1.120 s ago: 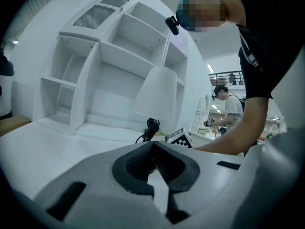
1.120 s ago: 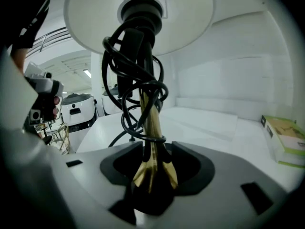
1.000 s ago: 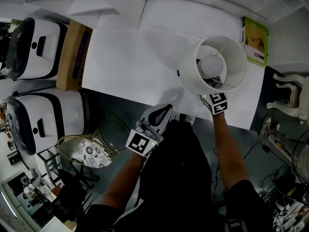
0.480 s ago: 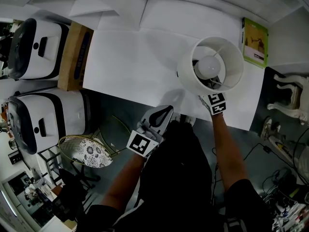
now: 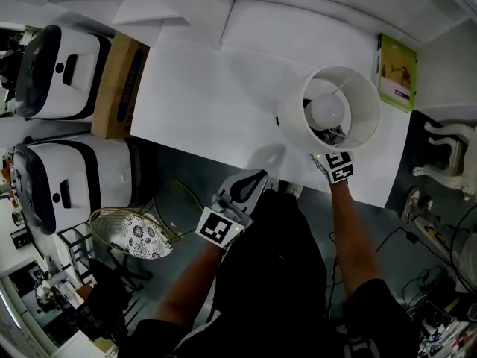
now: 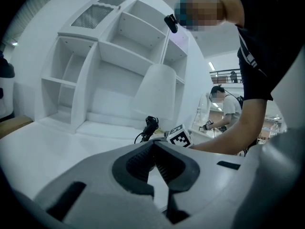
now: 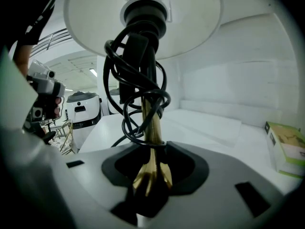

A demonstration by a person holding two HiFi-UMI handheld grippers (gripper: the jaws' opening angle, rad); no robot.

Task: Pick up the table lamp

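Observation:
The table lamp stands at the table's near right, its white shade (image 5: 332,110) seen from above with the bulb inside. My right gripper (image 7: 153,168) reaches under the shade; only its marker cube (image 5: 335,164) shows in the head view. The brass stem (image 7: 153,128), wrapped in black cable (image 7: 131,80), stands between its jaws. They have just been closing, and a gap still shows on each side of the stem. My left gripper (image 5: 250,181) hovers off the table's near edge, shut and empty (image 6: 153,149), pointing toward the lamp (image 6: 159,92).
The white table (image 5: 201,95) bears a cardboard box (image 5: 119,88) at its left end and a green box (image 5: 395,62) at far right. Two white machines (image 5: 59,73) and a wire basket (image 5: 141,230) stand left. A white shelf unit (image 6: 109,66) backs the table.
The head view has shifted slightly. Both grippers and the lamp keep their places on the table.

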